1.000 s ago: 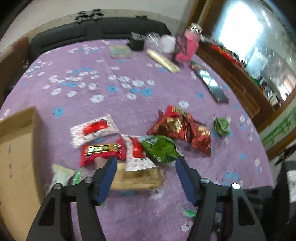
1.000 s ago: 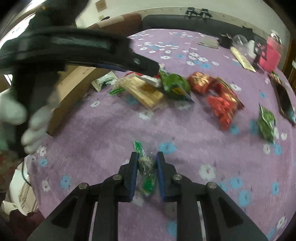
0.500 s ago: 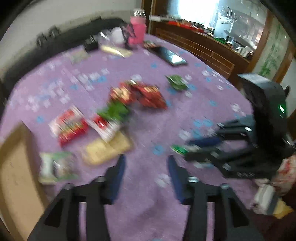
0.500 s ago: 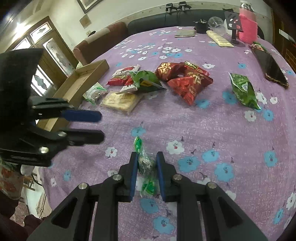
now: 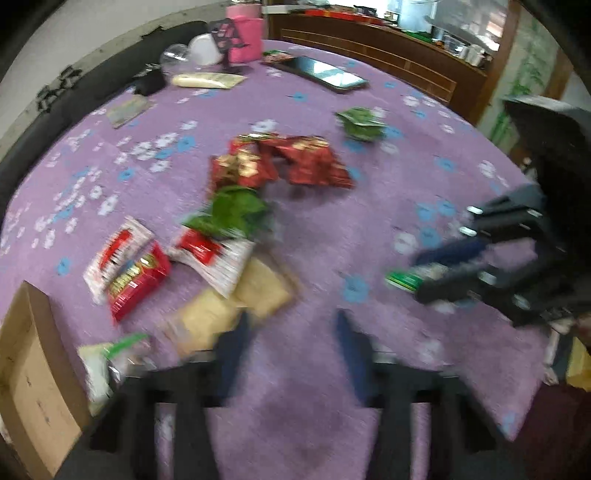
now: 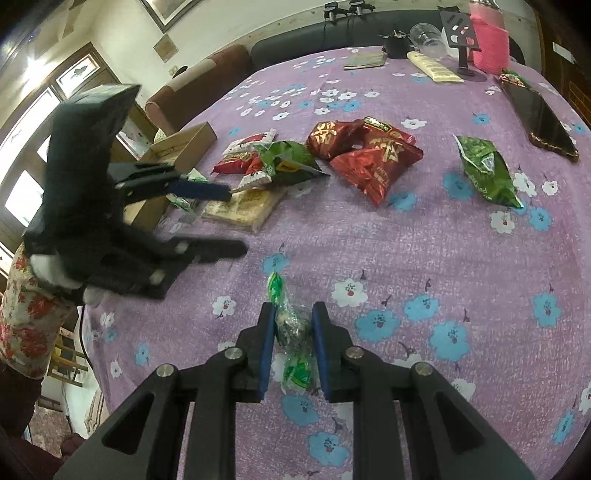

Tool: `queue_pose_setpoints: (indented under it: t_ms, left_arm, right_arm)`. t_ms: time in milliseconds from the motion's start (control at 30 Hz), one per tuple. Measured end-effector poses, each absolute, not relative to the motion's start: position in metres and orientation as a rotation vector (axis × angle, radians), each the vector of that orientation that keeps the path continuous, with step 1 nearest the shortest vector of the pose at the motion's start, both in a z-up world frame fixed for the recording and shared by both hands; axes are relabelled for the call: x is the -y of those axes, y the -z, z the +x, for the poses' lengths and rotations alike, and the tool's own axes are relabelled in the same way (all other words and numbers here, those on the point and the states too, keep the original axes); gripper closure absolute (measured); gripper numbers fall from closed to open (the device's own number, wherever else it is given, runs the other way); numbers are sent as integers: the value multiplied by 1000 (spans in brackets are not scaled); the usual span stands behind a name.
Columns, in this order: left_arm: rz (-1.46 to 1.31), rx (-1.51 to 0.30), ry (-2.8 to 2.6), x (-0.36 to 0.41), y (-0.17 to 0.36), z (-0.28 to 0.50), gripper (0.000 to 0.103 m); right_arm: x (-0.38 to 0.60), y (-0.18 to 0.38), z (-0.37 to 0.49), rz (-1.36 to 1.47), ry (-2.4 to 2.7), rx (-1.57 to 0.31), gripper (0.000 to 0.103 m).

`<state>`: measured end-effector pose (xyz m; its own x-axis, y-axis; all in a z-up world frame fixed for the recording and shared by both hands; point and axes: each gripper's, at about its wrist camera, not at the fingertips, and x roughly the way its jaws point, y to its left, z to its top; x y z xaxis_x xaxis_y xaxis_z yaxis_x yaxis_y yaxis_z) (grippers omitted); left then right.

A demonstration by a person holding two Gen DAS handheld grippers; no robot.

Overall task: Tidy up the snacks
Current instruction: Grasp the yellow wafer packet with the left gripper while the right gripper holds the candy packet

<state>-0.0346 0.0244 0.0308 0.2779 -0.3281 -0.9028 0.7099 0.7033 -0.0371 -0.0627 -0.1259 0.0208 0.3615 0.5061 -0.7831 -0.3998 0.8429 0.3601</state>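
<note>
Left wrist view motion-blurred; right sharp, window-lit, fisheye-bent edges.

A round table [image 6: 424,258] under a purple cloth printed with white and blue flowers

Red snack bags [image 6: 369,155] lie mid-table, with a green bag [image 6: 288,158] and small red-and-white packets [image 6: 243,147] just beside them and a pale flat packet [image 6: 243,208] nearer the edge; another green bag [image 6: 487,170] lies apart to the right; a cardboard box [image 6: 177,155] sits at the left rim; at the far side stand a pink container [image 6: 489,40], a clear cup [image 6: 424,35] and a long cream packet [image 6: 436,70], and a dark tray [image 6: 543,118] lies at the right
</note>
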Motion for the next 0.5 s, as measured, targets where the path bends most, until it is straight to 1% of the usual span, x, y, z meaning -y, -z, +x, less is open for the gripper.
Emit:
queue_pose_setpoints:
  t_ms: [33,133,200,233,267,300,333,400,500]
  left_arm:
    - [413,-1089,736,-24,-32,-40,81]
    - [440,-1046,691,-22,-38,-46,81]
    - [412,-1015,689,-26,-46,-43,78]
    - [409,-999,680,-29,-50,-40,66]
    - [433,-981,668,-29,-53,-37,42]
    - [459,-970,664,-28,-52,-37,32]
    - [505,-952,650,-28,-51,-34,26]
    - [538,-963,641,-29,-45,-22,26]
    - [547,-1051,665,-29,-26,-1,26]
  right_arm:
    - [126,-21,-62,115,-587,-1050,84]
    - [126,-21,-62,116,-587,-1047,84]
    - [124,-21,-63,104,-583,-1045,83]
    - [124,-21,-64,99,-581,-1045,83]
    - [123,-21,-64,96,-578,-1044,83]
    - [122,-22,-64,92,-576,-1046,83]
    - [122,-22,-64,91,-575,-1048,83]
    - [121,-22,-63,93,-575,-1054,83]
    - [123,-22,-62,104,-575,-1056,83]
